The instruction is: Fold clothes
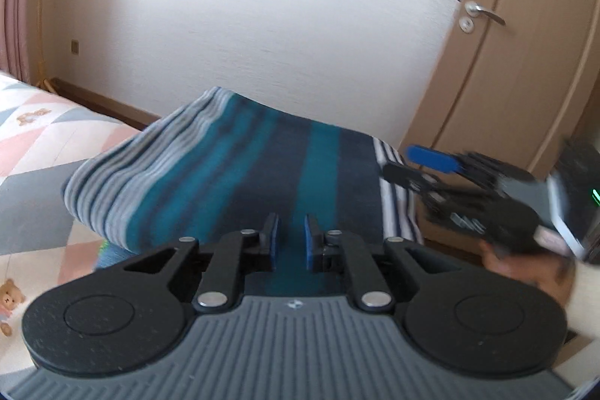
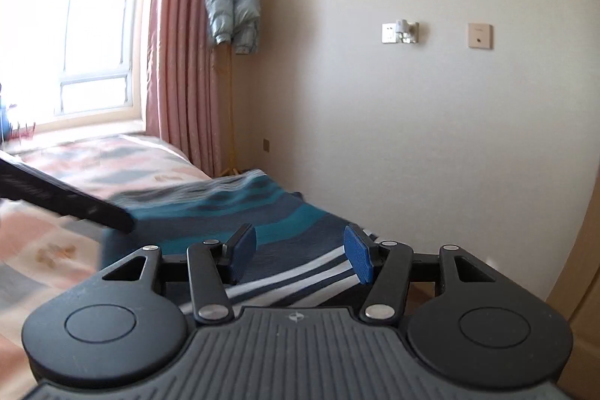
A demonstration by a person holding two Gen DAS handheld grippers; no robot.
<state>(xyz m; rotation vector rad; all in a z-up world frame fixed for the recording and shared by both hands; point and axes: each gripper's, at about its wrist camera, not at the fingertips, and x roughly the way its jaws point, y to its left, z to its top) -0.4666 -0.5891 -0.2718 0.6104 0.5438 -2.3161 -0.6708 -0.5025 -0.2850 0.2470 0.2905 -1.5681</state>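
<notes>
A folded striped garment (image 1: 232,167) in teal, navy and grey lies on the bed's near corner; it also shows in the right wrist view (image 2: 270,216). A navy-and-white striped part (image 2: 285,283) lies at its right edge. My left gripper (image 1: 291,242) hovers just above the garment, its blue pads a narrow gap apart with nothing between them. My right gripper (image 2: 300,255) is open and empty over the white-striped edge. It shows blurred in the left wrist view (image 1: 442,171), to the right of the garment.
The bed (image 1: 41,137) has a pink, grey and white patterned sheet. A white wall stands close behind, with a wooden door (image 1: 517,36) at the right. A pink curtain (image 2: 180,55), a window (image 2: 93,36) and a hanging jacket (image 2: 234,6) are at the left.
</notes>
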